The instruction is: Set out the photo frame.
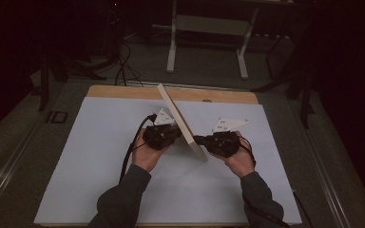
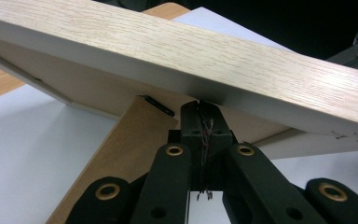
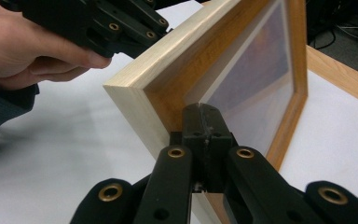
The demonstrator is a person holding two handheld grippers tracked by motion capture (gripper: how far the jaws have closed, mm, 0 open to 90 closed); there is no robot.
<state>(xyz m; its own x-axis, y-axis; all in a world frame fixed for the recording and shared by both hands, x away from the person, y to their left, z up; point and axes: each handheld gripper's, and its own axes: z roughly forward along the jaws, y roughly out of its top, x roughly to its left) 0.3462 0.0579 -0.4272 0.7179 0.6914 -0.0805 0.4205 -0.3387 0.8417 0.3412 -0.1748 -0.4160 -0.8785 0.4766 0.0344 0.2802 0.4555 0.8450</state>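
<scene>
pale oak-grain picture frame tilted on white sheet, both grippers closed, empty, against it

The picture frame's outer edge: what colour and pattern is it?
Pale, light-oak wood grain on the picture frame, clearest in the left gripper view.

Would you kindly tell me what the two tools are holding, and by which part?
Neither clearly grips; both are shut, pressing a wooden picture frame between them, left tool at its back, right tool at its front inner edge.
</scene>
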